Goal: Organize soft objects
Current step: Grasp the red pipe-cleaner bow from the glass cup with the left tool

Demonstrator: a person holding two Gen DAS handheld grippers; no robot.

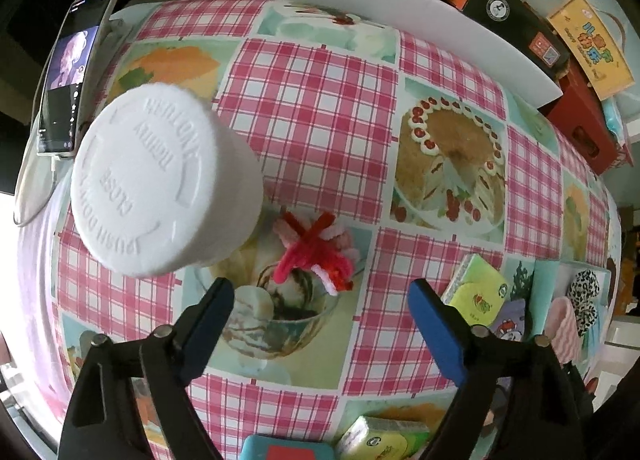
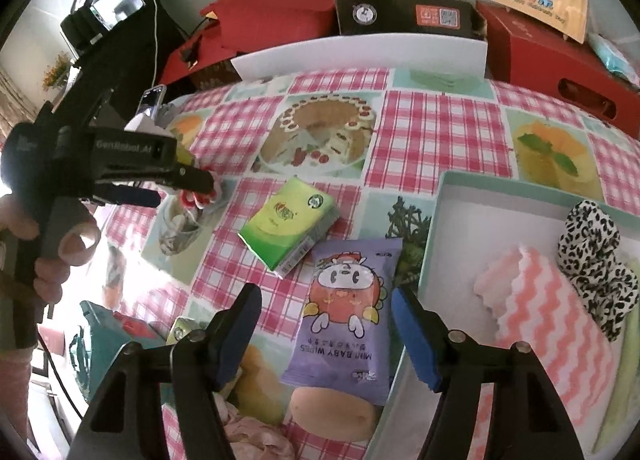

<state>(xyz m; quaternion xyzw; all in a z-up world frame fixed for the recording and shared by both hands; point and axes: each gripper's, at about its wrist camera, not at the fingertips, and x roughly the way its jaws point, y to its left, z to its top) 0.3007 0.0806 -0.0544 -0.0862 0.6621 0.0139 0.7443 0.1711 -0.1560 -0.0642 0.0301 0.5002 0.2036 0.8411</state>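
A red, pink and white pipe-cleaner bundle lies on the checked tablecloth just ahead of my open, empty left gripper. In the right wrist view the left gripper hovers over that bundle. My right gripper is open and empty above a purple baby-wipes pack. A green tissue pack lies beyond it. A white box on the right holds a pink wavy cloth and a leopard-print scrunchie.
A white bottle stands left of the bundle. A phone leans at the far left. Red and black boxes and a white board line the back. Another tissue pack and a teal box lie near the front edge.
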